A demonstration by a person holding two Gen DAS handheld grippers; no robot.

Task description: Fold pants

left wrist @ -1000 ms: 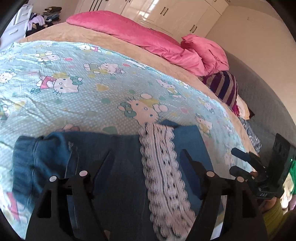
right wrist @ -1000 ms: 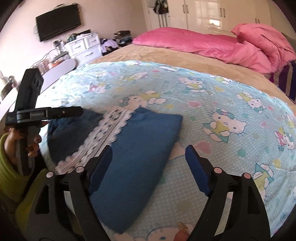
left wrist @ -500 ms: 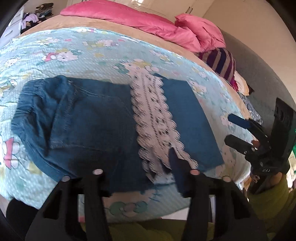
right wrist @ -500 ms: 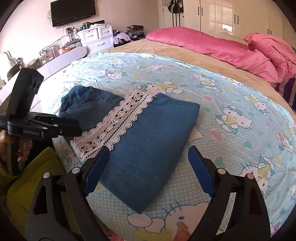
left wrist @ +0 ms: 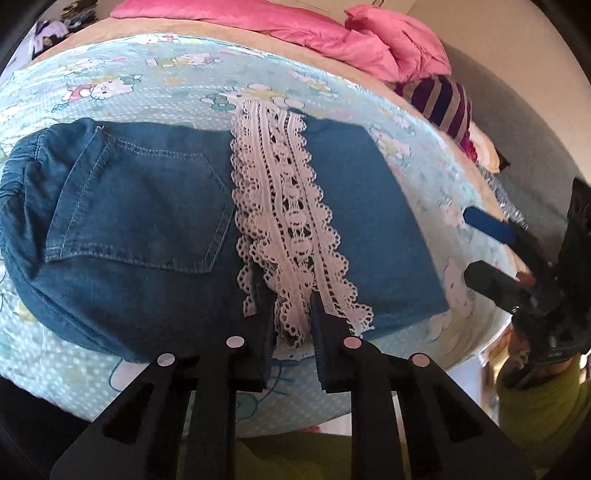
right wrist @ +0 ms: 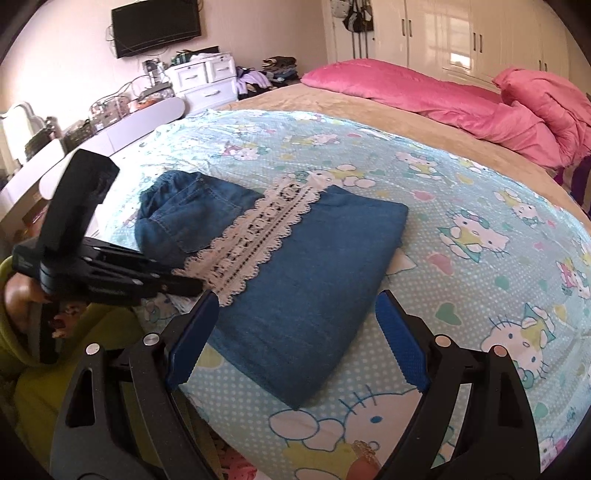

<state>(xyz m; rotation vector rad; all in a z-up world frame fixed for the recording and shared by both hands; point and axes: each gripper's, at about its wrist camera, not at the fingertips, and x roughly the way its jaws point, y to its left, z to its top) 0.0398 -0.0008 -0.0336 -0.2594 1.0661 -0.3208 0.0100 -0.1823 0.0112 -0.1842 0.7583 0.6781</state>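
Garment: denim pants point(right wrist: 295, 280) lie at the lower centre of the right wrist view, on the near part of the bed, already doubled so the lace hem band point(right wrist: 258, 236) crosses the middle, beside the back pocket point(left wrist: 140, 206).
Done: one fold appears complete; the leg section lies flat over the seat, edges roughly in line.
Left to do: by my judgement at least one further fold, bringing the doubled end over toward the waistband at the left of the frame.
Left gripper point(left wrist: 291, 325): jaws have just been closing and now stand narrow at the near end of the lace band; lace sits between them, though whether the pads truly pinch it cannot be confirmed from this angle.
Right gripper point(right wrist: 295, 343): jaws wide apart, nothing between them, poised over the near edge of the denim.
Surface: bed with a pale blue cartoon-cat sheet point(right wrist: 480, 295) over a tan cover; pink duvet point(right wrist: 443, 99) and pillows at upper right.
Room: white wardrobes point(right wrist: 461, 40) along the top, wall-mounted television point(right wrist: 155, 26) upper left, white drawer unit point(right wrist: 207, 81) with clutter below it.
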